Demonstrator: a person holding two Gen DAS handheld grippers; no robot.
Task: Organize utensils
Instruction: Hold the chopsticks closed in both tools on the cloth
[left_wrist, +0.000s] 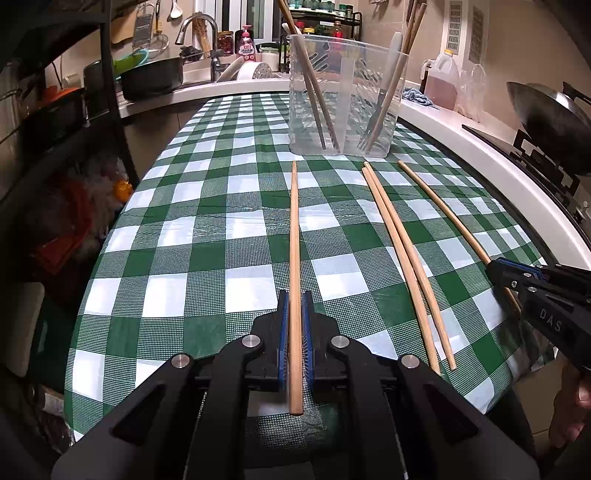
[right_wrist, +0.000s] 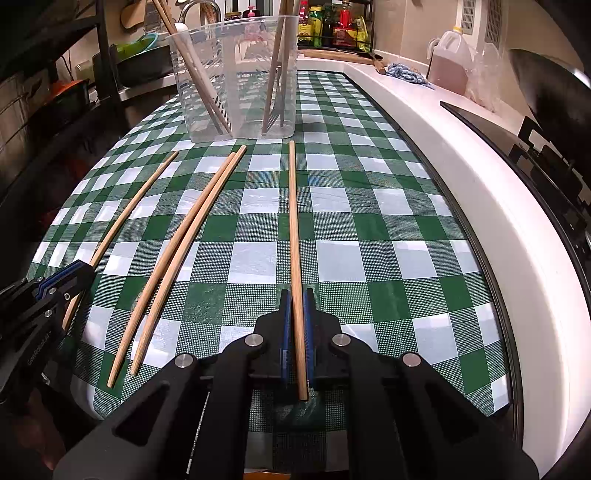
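Note:
In the left wrist view, my left gripper (left_wrist: 294, 297) is shut on the near part of a wooden chopstick (left_wrist: 294, 229), which lies along the checked tablecloth (left_wrist: 221, 221) towards the clear plastic holder (left_wrist: 347, 96). The holder contains chopsticks and a fork. At the right edge, my right gripper (left_wrist: 496, 267) grips another chopstick (left_wrist: 443, 210). Two loose chopsticks (left_wrist: 399, 243) lie between them. In the right wrist view, my right gripper (right_wrist: 296, 295) is shut on its chopstick (right_wrist: 293, 214). The loose pair (right_wrist: 192, 236) and my left gripper (right_wrist: 83, 267) lie to the left, the holder (right_wrist: 236, 74) ahead.
A white counter edge (right_wrist: 480, 184) borders the table on the right, with a wok (left_wrist: 546, 118) on a stove, an oil jug (left_wrist: 441, 81) and a blue cloth (right_wrist: 410, 75). A black rack (left_wrist: 110, 92) stands left, a sink and faucet (left_wrist: 199, 33) behind.

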